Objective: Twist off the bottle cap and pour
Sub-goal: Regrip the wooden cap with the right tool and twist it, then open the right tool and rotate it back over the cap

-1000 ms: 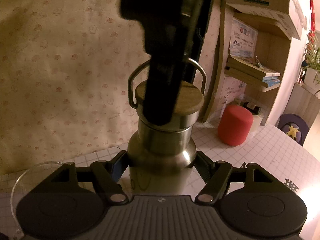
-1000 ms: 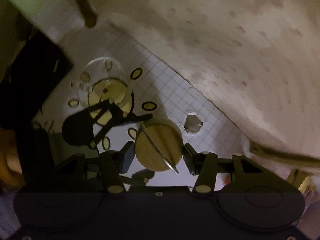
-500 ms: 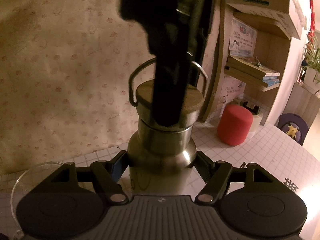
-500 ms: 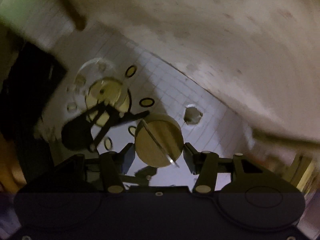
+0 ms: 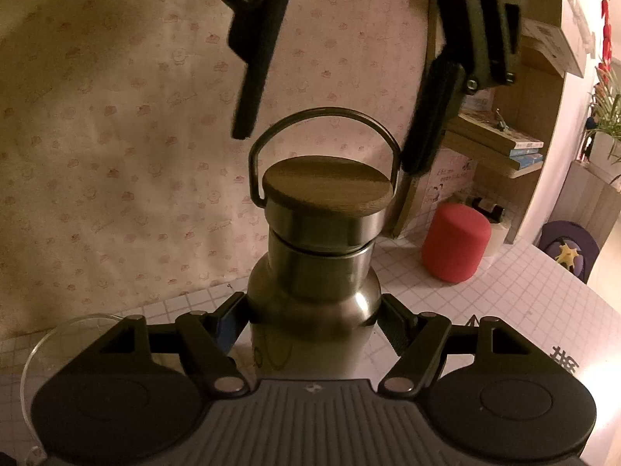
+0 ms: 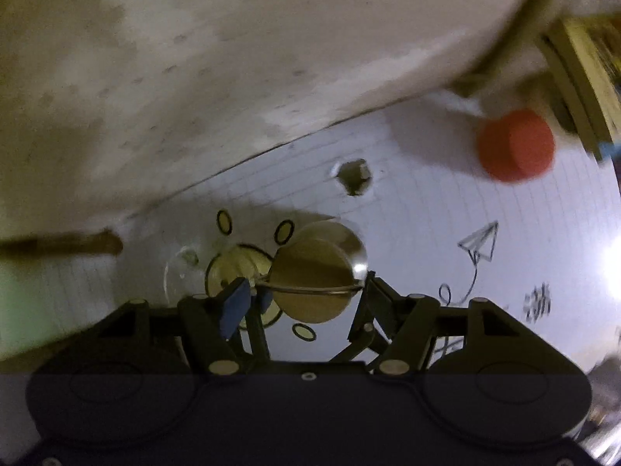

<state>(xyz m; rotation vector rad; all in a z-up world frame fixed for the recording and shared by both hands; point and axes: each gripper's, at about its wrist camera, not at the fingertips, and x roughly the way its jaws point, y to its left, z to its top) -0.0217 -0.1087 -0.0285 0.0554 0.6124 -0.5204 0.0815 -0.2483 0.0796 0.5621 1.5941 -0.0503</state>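
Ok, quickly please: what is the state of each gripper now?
Left gripper: shut on the steel bottle.
Right gripper: open, above the wooden-topped cap, holding nothing.

Dim, warm yellow light, fisheye-bent edges (right wrist view smeared, glare at right).

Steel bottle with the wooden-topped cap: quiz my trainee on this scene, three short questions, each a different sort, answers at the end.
1. True or false: the right gripper has its fingers clamped on the wooden-topped steel cap.
2. Fill in: the cap's wire handle stands ____.
3. The left gripper grips the stainless steel bottle by: A its body; B its cap; C its handle.

Key: 1 false, the fingers are spread above the cap, not touching it; 2 upright; 3 A.
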